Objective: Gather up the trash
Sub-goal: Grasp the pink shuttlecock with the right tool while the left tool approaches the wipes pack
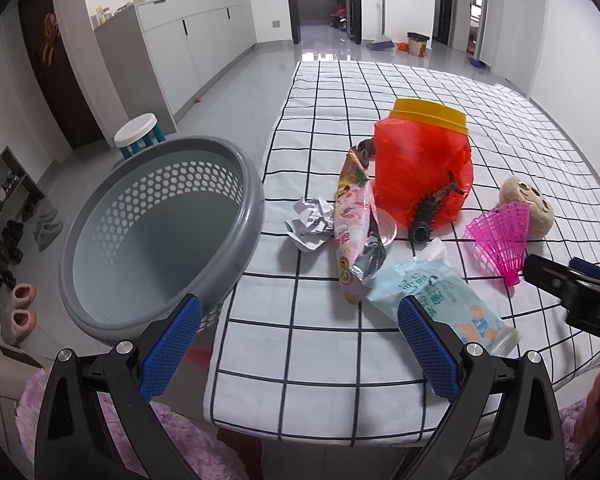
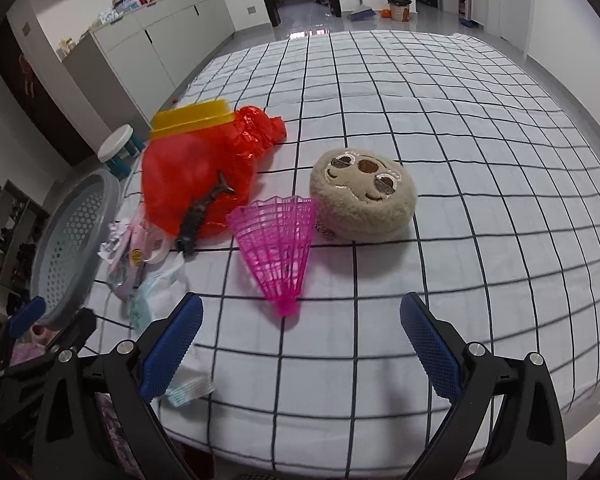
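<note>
Two claws hover over a table covered in a white cloth with a black grid. The left claw is spread wide and holds nothing; the right claw is likewise spread and empty. A grey perforated basket sits at the table's left edge, tilted so its opening faces the camera. Beside it lies the trash — a crumpled paper ball, then a long pink snack wrapper whose long axis runs away from the camera, and a pale blue tissue pack lying diagonally, partly hidden behind the left claw's right finger. A red plastic bag drapes over a yellow-lidded container, hiding its body. A pink plastic shuttlecock points its narrow end toward the camera, touching a beige plush toy.
</note>
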`<state>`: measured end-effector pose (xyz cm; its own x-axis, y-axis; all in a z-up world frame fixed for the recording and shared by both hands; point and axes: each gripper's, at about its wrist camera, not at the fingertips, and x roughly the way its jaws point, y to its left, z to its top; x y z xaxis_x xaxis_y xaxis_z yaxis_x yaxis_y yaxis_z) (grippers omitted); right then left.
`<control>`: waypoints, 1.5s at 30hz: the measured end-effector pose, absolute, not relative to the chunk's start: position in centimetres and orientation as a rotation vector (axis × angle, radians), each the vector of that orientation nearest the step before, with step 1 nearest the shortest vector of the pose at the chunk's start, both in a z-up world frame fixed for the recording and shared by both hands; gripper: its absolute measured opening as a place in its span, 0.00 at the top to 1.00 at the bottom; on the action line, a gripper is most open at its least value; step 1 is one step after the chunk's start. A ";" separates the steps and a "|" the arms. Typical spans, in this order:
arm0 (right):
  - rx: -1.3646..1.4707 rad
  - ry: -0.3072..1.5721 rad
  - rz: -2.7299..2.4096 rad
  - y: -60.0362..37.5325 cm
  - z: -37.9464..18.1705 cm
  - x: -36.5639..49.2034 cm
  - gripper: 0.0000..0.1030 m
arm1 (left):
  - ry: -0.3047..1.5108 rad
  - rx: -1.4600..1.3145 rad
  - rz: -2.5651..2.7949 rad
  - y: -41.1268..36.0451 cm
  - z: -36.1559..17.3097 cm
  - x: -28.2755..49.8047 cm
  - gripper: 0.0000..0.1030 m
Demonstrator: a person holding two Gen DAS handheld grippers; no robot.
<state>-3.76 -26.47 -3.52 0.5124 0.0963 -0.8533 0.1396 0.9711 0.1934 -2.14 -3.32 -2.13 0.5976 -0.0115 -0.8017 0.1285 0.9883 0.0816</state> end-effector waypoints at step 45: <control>0.165 1.012 0.041 -25.2 -3.0 -2.6 0.63 | 0.964 0.113 -0.129 -6.1 -2.2 -2.7 0.06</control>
